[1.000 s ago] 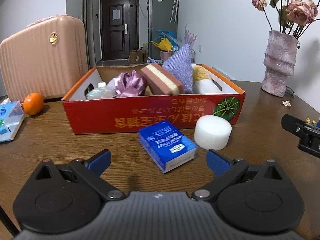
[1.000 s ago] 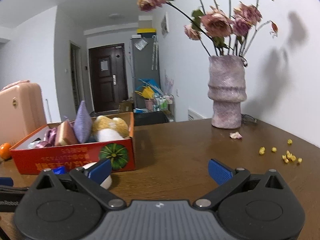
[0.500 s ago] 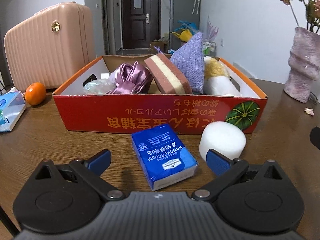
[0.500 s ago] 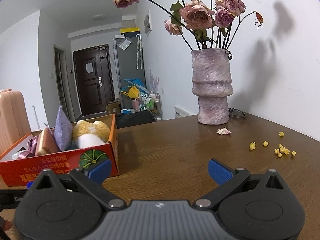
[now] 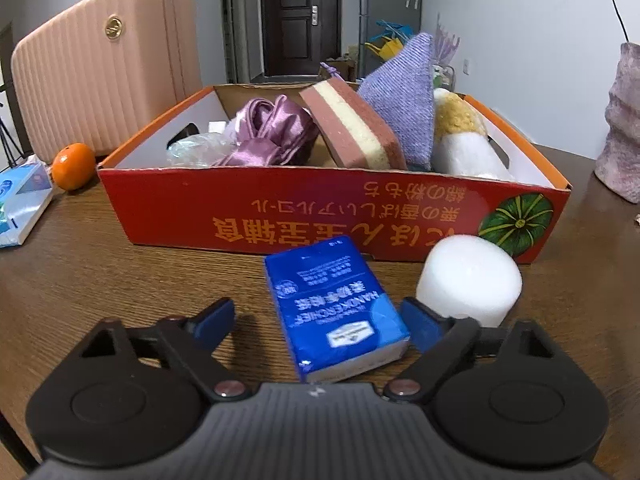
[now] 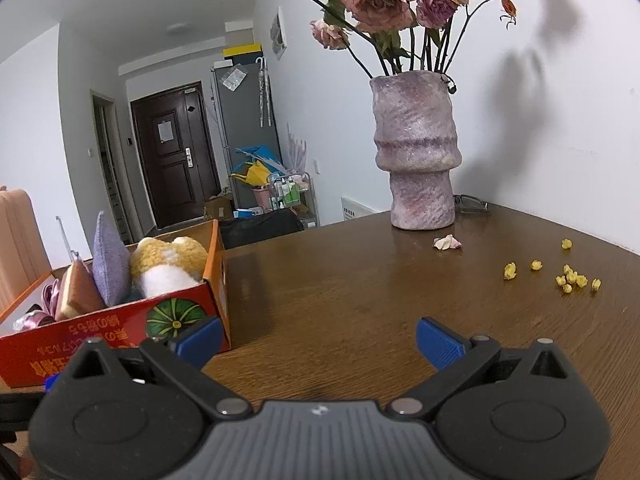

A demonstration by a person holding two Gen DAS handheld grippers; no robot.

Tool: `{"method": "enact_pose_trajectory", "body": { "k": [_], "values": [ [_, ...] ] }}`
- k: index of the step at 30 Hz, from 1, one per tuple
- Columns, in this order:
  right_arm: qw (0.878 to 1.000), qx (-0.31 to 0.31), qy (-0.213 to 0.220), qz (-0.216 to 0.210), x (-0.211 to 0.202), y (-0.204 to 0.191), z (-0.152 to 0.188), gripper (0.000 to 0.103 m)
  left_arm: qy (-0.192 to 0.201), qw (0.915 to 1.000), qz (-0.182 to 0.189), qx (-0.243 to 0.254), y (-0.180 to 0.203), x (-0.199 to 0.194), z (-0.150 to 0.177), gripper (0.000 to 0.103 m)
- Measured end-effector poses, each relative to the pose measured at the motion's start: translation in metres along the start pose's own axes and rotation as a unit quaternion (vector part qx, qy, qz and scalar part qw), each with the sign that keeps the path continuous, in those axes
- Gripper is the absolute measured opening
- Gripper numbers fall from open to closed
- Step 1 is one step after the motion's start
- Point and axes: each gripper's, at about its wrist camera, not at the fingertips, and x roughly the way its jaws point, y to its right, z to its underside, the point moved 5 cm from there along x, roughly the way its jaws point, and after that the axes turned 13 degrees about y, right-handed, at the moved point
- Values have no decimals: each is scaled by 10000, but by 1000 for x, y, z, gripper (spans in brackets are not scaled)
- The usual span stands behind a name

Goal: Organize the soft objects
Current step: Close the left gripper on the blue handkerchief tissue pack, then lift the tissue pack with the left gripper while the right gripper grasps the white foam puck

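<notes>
Two soft things left out on the bench, right in front of the red box: blue tissue pack and white foam roll. Sitting side by side, close, maybe not touching.

Left tool low over the tissue pack, jaws just closing in, one blue pad on each side. Right pad about at the pack's edge, left pad with a gap. Not squeezing yet, so spread.

Right tool spread wide over bare bench, nothing in it.

Probably light and squishy, that pack. Smooth shiny wrap, so maybe a bit slippery. Best to pinch across the two long sides, near the middle. Gentle squeeze, enough to hold, not enough to crush.

Already packed in the box: purple cloth, sponge, plush toy. Room left near the front.
</notes>
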Motion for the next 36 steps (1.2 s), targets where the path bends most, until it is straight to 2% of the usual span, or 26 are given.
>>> {"method": "enact_pose_trajectory", "body": {
  "k": [3, 5, 7, 14, 19, 27, 36],
  "values": [
    [10000, 20, -7, 2, 0, 0, 0, 103, -72, 9999, 99, 33, 2, 2, 2, 74],
    [10000, 33, -14, 0, 0, 1, 0, 103, -20, 9999, 113, 110, 4, 0, 3, 62],
    [10000, 53, -14, -20, 0, 1, 0, 103, 12, 9997, 213, 134, 6, -2, 3, 53],
    [9998, 66, -31, -164, 0, 0, 1, 103, 64, 9991, 401, 140, 4, -9, 1, 52],
    [9989, -72, -34, -467, -3, -10, 4, 103, 363, 9984, 426, 47, -12, -24, -5, 52],
    [9947, -454, -37, -926, -5, -46, 10, 103, 584, 9973, 428, -155, -48, -39, -12, 52],
    [9893, -701, -351, -1234, 4, -100, 25, 103, 722, 9965, 388, -173, -80, -47, -16, 52]
  ]
}}
